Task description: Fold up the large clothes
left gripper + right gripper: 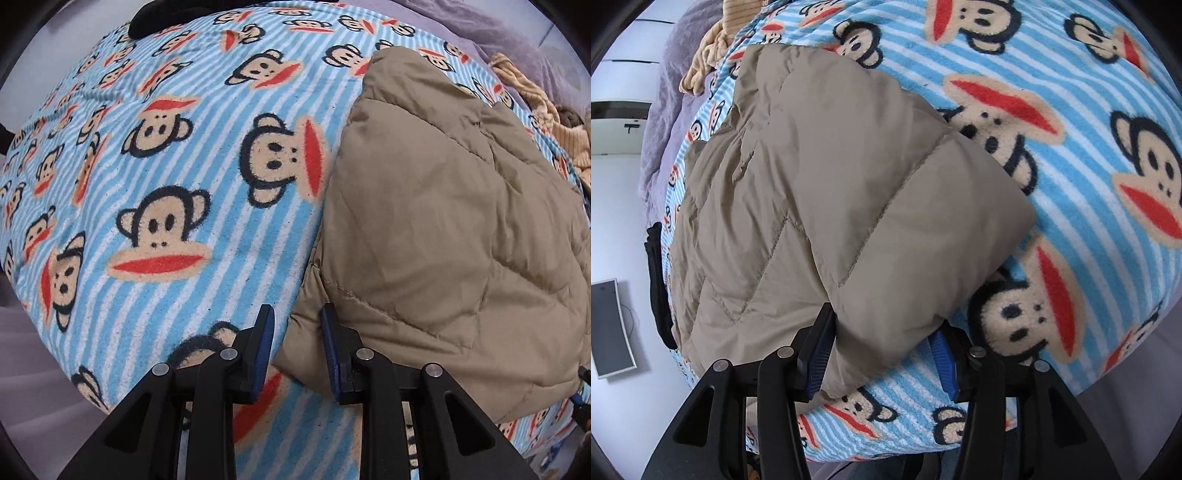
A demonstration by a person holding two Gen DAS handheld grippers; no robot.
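A beige quilted puffer jacket lies folded into a thick bundle on a blue-and-white striped blanket printed with monkey faces. In the left wrist view, my left gripper is open at the jacket's near left corner. Its right pad is against the jacket's edge and its left pad is over bare blanket. In the right wrist view, the jacket fills the middle. My right gripper is open, and its blue-padded fingers straddle the jacket's near corner. Whether the pads press the fabric is unclear.
A tan knit garment and purple bedding lie beyond the jacket. A black garment sits at the blanket's far edge. In the right wrist view, a black item hangs off the bed's left side, above a pale floor with a grey panel.
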